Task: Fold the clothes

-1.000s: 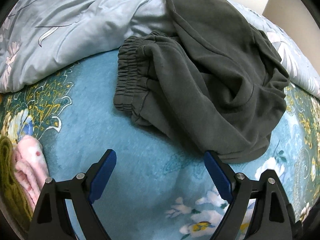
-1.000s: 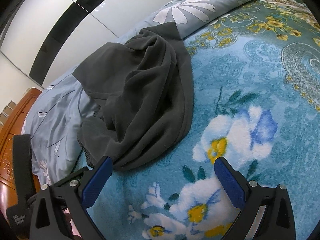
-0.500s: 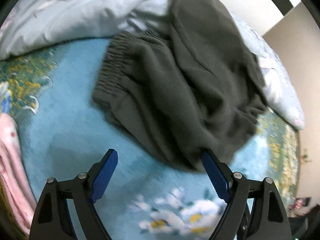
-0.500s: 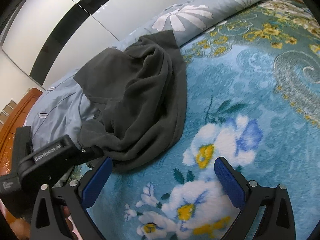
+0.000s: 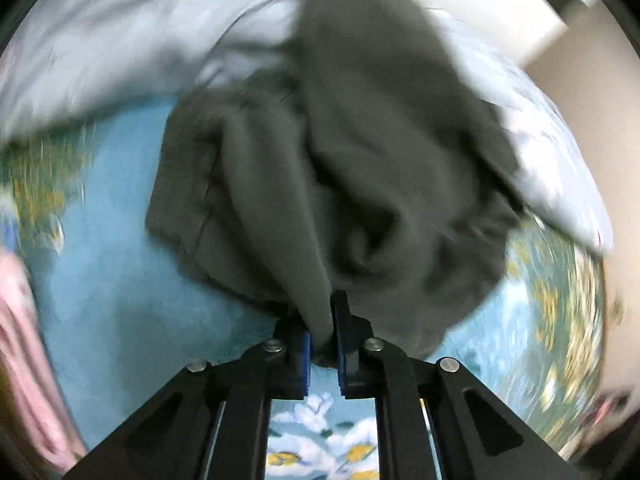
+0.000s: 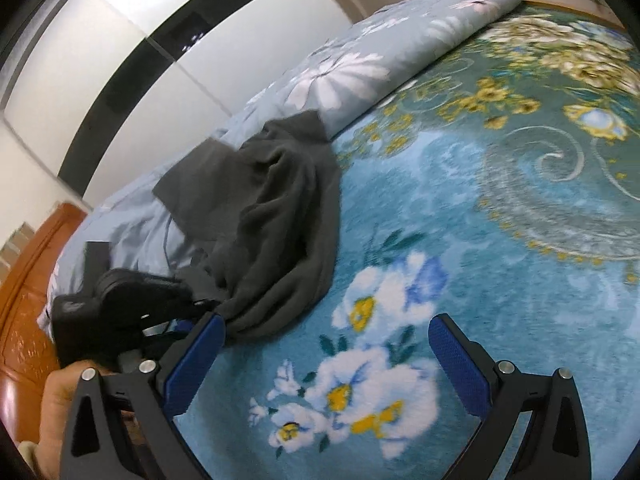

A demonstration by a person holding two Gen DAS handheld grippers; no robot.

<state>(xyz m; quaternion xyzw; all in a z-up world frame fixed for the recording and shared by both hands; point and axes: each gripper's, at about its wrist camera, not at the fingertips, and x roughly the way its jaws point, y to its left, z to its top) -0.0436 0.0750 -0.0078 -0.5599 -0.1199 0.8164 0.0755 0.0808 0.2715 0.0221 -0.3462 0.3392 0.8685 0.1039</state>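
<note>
A dark grey pair of sweatpants (image 5: 340, 168) lies crumpled on the blue floral bedspread (image 5: 112, 272), partly draped over a pale blue quilt. My left gripper (image 5: 322, 320) is shut on the near edge of the sweatpants. The right wrist view shows the sweatpants (image 6: 272, 216) with the left gripper (image 6: 216, 306) pinching their near corner. My right gripper (image 6: 324, 356) is open and empty, hovering above the bedspread (image 6: 460, 240) just right of the sweatpants.
A pale blue floral quilt (image 6: 360, 68) lies bunched along the far side of the bed. A pink garment (image 5: 24, 340) lies at the left. A wooden bed frame (image 6: 28, 280) and white wardrobe doors (image 6: 160, 20) stand behind.
My left gripper moved forward and closed on the near edge of the sweatpants. My right gripper stayed open and shifted only slightly.
</note>
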